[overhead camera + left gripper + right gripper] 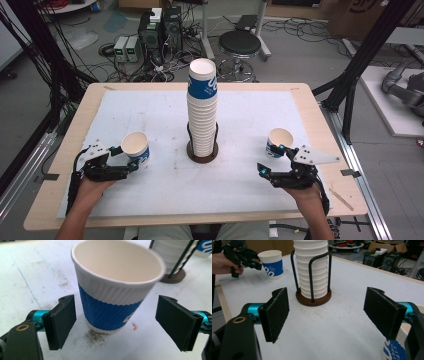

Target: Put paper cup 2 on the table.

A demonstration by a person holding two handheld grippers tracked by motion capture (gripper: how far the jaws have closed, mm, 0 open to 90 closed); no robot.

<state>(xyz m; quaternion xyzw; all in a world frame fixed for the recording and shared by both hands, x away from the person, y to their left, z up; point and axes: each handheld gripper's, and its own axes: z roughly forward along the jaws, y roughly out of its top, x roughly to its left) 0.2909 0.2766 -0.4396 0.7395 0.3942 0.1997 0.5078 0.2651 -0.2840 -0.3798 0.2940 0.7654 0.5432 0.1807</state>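
Now the left gripper (115, 322) has its jaws wide, clear of the cup (115, 290) standing on the bench (165, 200); pulling back crookedly could topple it. Right gripper (329, 312) gapes empty.

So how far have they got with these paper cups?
Two cups already stand apart from the stack: the left cup and the right cup, both upright on the table. The left gripper has its jaws open around the left cup, pads clear of it. The right gripper is open and empty. Many cups remain in the holder.
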